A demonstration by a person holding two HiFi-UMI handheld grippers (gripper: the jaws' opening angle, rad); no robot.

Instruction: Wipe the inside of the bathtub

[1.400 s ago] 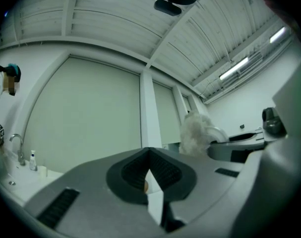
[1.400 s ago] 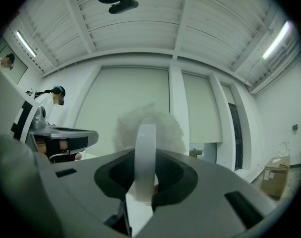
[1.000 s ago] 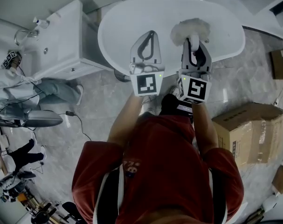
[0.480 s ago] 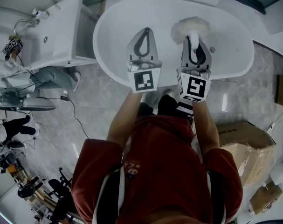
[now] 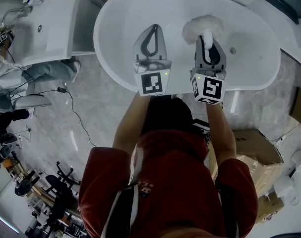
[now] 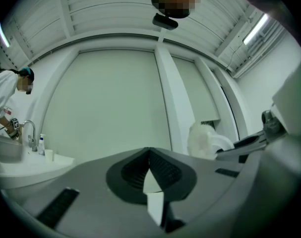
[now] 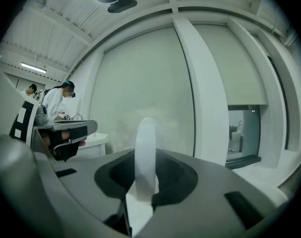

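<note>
Over bathtub [image 5: 108,51]: right claw [image 5: 206,36] clamped on fluffy duster [image 5: 202,27]; left claw [image 5: 154,29] closed, empty.

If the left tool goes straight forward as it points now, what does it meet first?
Likely the pale wall ahead; the shut left tool points above the bathtub, though depth is unclear.

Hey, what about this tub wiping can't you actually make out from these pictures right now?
- Whether the fluffy brush head touches the bathtub: the head view looks down on it, and the right gripper view shows it only as a blur behind the handle.
- The bathtub's far rim: cut off by the head view's top edge.
- The small round fitting in the tub: too small to identify.
</note>
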